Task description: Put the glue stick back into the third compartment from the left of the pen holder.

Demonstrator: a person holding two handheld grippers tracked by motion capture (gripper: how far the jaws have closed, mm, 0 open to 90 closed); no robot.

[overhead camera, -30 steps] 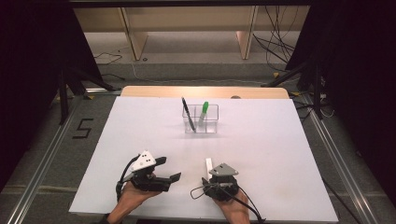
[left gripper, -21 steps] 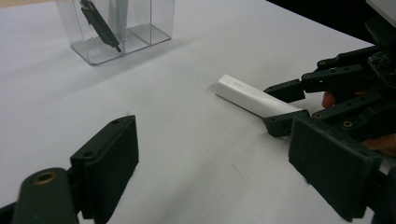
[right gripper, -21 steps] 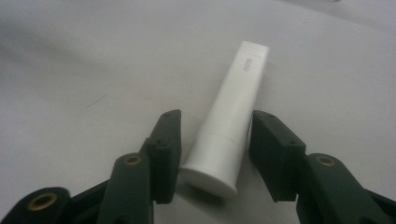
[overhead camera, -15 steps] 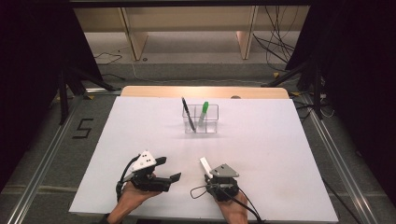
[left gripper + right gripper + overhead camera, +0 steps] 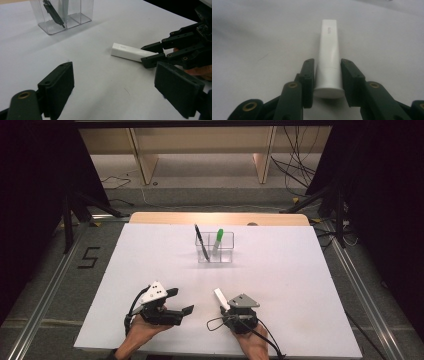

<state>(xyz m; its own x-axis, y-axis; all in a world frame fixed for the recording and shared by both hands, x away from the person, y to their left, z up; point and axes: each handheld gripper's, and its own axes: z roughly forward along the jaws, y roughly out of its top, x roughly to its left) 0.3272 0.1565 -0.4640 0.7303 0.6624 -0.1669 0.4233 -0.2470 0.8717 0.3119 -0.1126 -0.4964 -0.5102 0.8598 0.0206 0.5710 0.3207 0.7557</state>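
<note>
White tube (image 5: 219, 297) tilted since earlier frame; your right claw (image 5: 325, 72) just closed, now clenched on its end. Near worktop (image 5: 300, 285) front edge; long axis points toward clear holder (image 5: 215, 247). Left claw (image 5: 112, 90) released, beside.

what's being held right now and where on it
The right tool has just closed on the small white plastic tube, gripping it by its wider near end. The left tool is open, holding nothing.
</note>
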